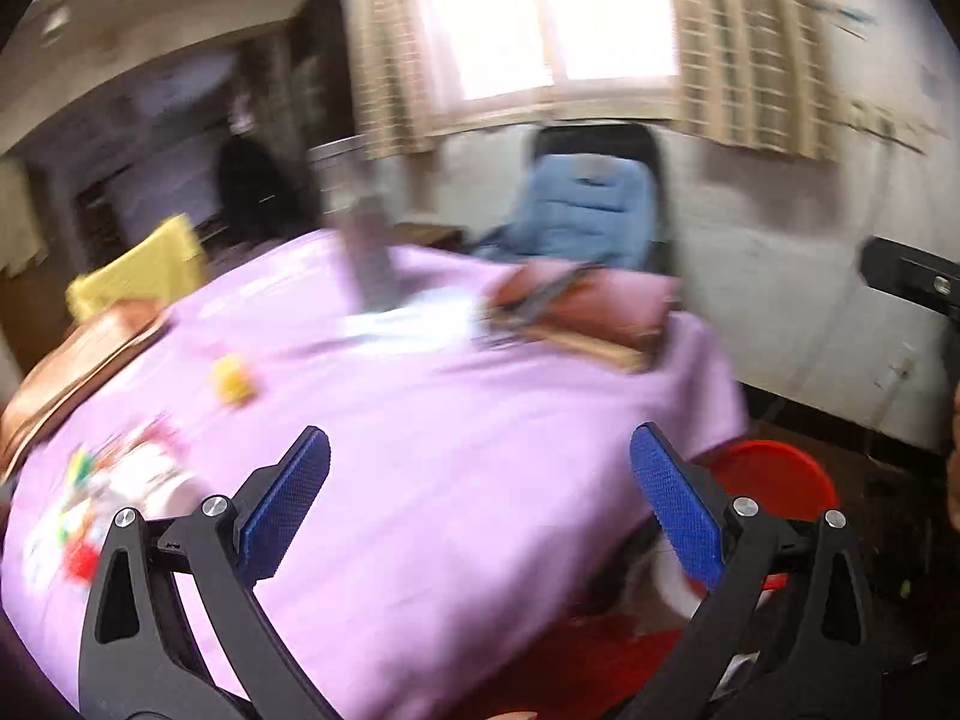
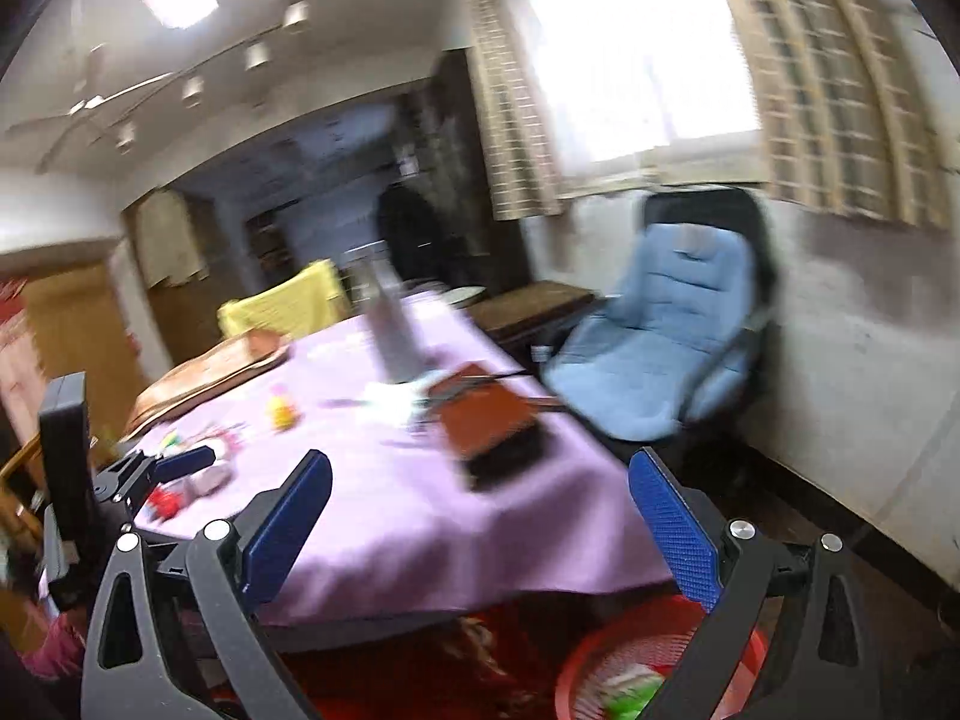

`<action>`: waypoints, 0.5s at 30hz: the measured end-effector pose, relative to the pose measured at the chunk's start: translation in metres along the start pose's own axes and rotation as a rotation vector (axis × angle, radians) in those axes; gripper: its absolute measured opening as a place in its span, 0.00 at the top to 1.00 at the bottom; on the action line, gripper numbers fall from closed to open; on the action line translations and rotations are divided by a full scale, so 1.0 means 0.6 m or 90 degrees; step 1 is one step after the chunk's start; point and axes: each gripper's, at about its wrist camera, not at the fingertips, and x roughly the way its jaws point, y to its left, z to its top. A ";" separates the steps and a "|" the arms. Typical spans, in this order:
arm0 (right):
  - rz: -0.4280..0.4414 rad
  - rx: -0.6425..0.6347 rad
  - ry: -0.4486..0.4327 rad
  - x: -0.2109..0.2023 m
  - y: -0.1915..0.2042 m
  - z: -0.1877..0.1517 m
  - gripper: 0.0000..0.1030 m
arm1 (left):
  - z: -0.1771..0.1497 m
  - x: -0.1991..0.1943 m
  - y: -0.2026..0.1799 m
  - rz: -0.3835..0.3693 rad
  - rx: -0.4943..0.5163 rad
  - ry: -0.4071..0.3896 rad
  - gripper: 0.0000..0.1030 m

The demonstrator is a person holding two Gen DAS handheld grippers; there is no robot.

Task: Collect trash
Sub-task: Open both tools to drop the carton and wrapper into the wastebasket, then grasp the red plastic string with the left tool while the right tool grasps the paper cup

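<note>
Both views are blurred. The left gripper (image 1: 480, 498) has its fingers (image 1: 288, 504) spread wide with nothing between them, hovering over the near part of the table (image 1: 450, 432), which carries a lilac cloth. Left of the left finger lies a heap of colourful wrappers (image 1: 102, 498) (too smeared to tell apart). Ahead of that finger sits a small yellow scrap (image 1: 231, 379). Further ahead stand a grey bottle (image 1: 372, 258) and a brown book (image 1: 588, 306), with white paper (image 1: 408, 324) between them. Beside the right finger, below the table edge, is a red basket (image 1: 774, 474).

The right gripper (image 2: 480, 528) is also wide and empty, held off the near table corner. The basket (image 2: 606, 660) lies under its right finger, with green and white litter (image 2: 630, 690) inside. The left gripper (image 2: 162, 468) shows at far left, its tip over the wrappers (image 2: 192, 483). A blue chair (image 2: 660, 330) stands ahead, right of the table.
</note>
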 end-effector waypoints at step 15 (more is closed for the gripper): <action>0.149 -0.188 0.109 0.157 0.310 -0.017 0.05 | -0.170 -0.075 0.461 0.287 -0.293 0.121 0.06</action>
